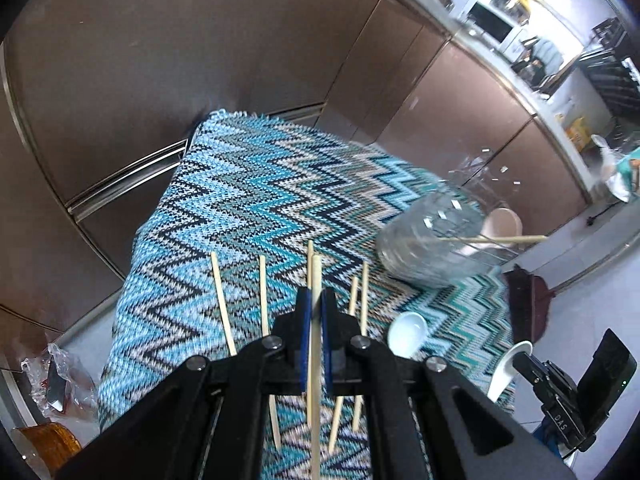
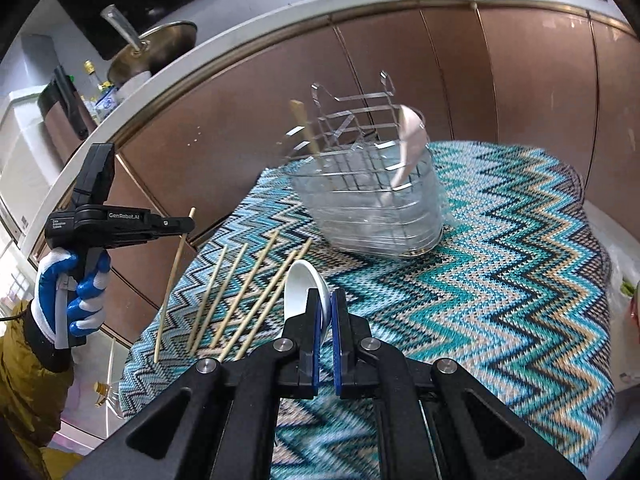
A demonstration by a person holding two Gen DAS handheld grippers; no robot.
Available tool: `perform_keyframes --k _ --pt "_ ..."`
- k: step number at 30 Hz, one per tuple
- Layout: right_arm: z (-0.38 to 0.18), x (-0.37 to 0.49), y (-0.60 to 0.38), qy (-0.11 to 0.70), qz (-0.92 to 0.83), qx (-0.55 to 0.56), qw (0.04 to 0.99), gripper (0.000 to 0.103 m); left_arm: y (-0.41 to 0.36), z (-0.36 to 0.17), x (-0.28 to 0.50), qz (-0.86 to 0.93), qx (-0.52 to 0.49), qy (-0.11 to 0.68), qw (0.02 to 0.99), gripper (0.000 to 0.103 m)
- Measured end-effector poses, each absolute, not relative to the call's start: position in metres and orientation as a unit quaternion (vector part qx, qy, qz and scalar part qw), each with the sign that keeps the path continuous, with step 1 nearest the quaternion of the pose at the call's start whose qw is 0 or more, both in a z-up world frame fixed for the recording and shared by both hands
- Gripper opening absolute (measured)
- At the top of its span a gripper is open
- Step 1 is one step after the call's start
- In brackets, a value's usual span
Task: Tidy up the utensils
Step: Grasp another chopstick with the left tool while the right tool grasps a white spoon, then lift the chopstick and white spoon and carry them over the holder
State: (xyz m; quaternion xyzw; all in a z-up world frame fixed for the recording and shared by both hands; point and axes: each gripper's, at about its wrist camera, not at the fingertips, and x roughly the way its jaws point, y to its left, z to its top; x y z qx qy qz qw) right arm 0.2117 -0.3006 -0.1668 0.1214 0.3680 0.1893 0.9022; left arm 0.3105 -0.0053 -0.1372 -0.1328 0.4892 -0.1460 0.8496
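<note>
**Chopstick and spoon lifted over the zigzag cloth**

A kitchen with brown cabinet fronts (image 2: 520, 80) surrounds a small table draped in a blue, teal and white zigzag cloth (image 2: 500, 300).

The left gripper (image 1: 316, 300) is clamped on one wooden chopstick (image 1: 316, 360), which runs lengthwise between its blue pads and juts out past the fingertips. In the right wrist view the same gripper (image 2: 182, 226) is carried by a hand in a blue-and-white glove (image 2: 72, 300), the chopstick (image 2: 172, 284) hanging slanted below it, clear of the cloth. The right gripper (image 2: 326, 304) has closed on the rim of a white ceramic spoon (image 2: 302, 292), its bowl standing up left of the pads.

Several more loose chopsticks (image 2: 244, 296) lie side by side on the cloth near its left edge, and a second white spoon (image 1: 408, 334) lies just beside them. Further back stands a clear utensil holder with a wire frame (image 2: 372, 204) (somewhat blurred); a pale pink spoon (image 2: 412, 136) and a chopstick (image 2: 306, 128) lean inside it.

A pan (image 2: 156, 48) rests on the counter at the upper left.
</note>
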Motion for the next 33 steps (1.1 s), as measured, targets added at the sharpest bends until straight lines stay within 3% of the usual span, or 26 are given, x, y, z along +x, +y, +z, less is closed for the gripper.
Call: perform_keyframes --k 12,24,33 --pt "-0.112 0.165 -0.281 0.303 0.15 0.081 0.938 0.005 0.007 -0.071 0.257 -0.184 -0.143 0.404 0.885 0.004" --pt "-0.044 0.214 -0.315 0.176 0.08 0.078 0.978 0.005 -0.052 0.033 0.292 -0.21 -0.151 0.241 0.936 0.004" --pt "-0.051 0.283 -0.319 0.112 0.043 0.059 0.991 0.005 -0.107 0.031 0.337 -0.157 -0.168 0.112 0.967 0.004"
